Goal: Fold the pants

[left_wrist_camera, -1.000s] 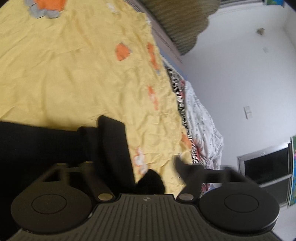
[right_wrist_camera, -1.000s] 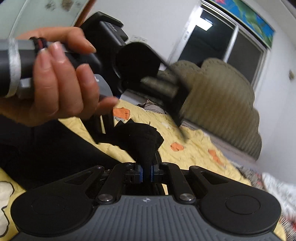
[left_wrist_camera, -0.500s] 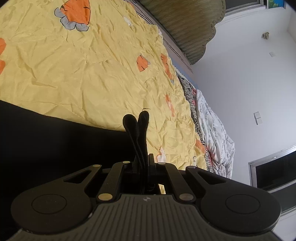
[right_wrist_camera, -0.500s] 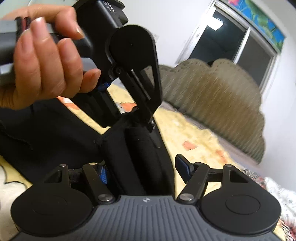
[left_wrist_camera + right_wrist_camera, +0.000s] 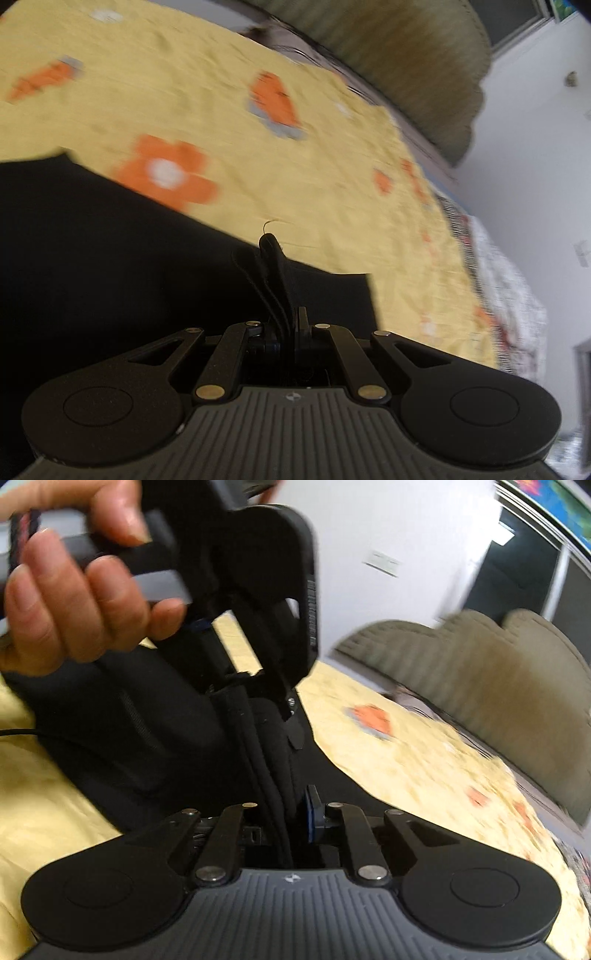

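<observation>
Both jaws clamped on black pants [image 5: 110, 266] over the bed [image 5: 295, 166]: left hand-held gripper [image 5: 286, 325], right hand-held gripper [image 5: 288, 812]. Risk: thick bunched layers slipping out mid-lift, skewing the fold.

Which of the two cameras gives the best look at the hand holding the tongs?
The right wrist view: the person's hand fills its upper left, fingers wrapped round the left tongs, which pinch the black pants. The left wrist view shows no hand.
</observation>
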`<state>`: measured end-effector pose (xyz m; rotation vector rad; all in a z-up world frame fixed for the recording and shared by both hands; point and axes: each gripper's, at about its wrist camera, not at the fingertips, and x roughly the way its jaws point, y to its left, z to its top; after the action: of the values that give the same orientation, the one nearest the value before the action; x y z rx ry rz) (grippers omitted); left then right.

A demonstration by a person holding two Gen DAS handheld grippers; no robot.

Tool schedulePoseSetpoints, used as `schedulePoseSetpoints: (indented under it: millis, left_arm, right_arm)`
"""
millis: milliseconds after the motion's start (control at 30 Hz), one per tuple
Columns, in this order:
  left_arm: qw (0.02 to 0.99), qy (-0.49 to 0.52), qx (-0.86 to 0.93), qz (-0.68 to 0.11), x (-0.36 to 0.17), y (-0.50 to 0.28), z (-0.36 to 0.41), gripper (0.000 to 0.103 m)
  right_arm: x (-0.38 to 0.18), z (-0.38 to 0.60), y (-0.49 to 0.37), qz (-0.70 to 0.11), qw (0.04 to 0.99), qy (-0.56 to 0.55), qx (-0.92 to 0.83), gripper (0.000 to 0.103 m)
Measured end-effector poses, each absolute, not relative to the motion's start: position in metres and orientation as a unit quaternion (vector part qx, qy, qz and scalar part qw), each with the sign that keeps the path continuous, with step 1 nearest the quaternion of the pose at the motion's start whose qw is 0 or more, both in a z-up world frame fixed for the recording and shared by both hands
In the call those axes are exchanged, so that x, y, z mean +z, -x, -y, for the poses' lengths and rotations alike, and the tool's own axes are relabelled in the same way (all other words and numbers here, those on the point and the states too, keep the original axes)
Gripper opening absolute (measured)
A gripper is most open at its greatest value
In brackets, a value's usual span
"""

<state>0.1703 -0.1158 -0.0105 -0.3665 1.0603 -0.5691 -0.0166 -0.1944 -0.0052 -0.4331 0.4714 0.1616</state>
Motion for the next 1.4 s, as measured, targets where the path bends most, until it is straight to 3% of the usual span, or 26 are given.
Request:
schedulePoseSetpoints:
  millis: [433,533,667,700,833,967,1067,1133,1200,1267,1400]
  left_arm:
    - [0.873,0.077,-0.193,-0.441,-0.011,-0.166,0.084,0.008]
    - [0.869,0.066,-0.186,-0.455,-0.015,-0.172,0.084,0.021]
    - [0.844,0.11,-0.183,-0.492,-0.009,-0.175,0.057,0.062]
    - [0.846,0.119,-0.177,-0.488,-0.004,-0.172,0.047,0.067]
    - [0.866,0.098,-0.148,-0.468,0.028,-0.148,0.0,0.074]
    - [0.879,0.01,-0.082,-0.47,0.058,-0.125,-0.044,0.076]
    - [0.888,-0.059,0.0,-0.456,0.08,-0.116,-0.071,0.076]
    - [0.899,-0.085,0.053,-0.427,0.096,-0.113,-0.086,0.082]
    - [0.91,-0.089,0.105,-0.392,0.108,-0.111,-0.094,0.091]
    - [0.923,-0.069,0.108,-0.364,0.114,-0.109,-0.09,0.094]
    - [0.92,-0.016,-0.026,-0.39,0.097,-0.12,-0.056,0.098]
  right_arm:
    - [-0.018,0.153,-0.012,-0.213,0.943,0.228,0.114,0.013]
    - [-0.025,0.149,-0.021,-0.216,0.935,0.263,0.1,0.013]
    - [-0.023,0.148,-0.027,-0.243,0.926,0.263,0.118,0.014]
    - [-0.019,0.152,-0.023,-0.248,0.925,0.256,0.135,0.014]
    - [0.006,0.176,-0.005,-0.257,0.921,0.197,0.216,0.015]
    - [0.035,0.216,-0.015,-0.248,0.932,0.084,0.249,0.015]
    - [0.027,0.229,-0.047,-0.286,0.94,0.035,0.182,0.015]
    - [0.01,0.222,-0.066,-0.32,0.933,0.031,0.163,0.015]
    - [-0.008,0.21,-0.074,-0.35,0.92,0.047,0.168,0.015]
    - [-0.007,0.199,-0.059,-0.329,0.927,0.082,0.16,0.015]
    - [0.005,0.205,-0.043,-0.306,0.93,0.035,0.198,0.015]
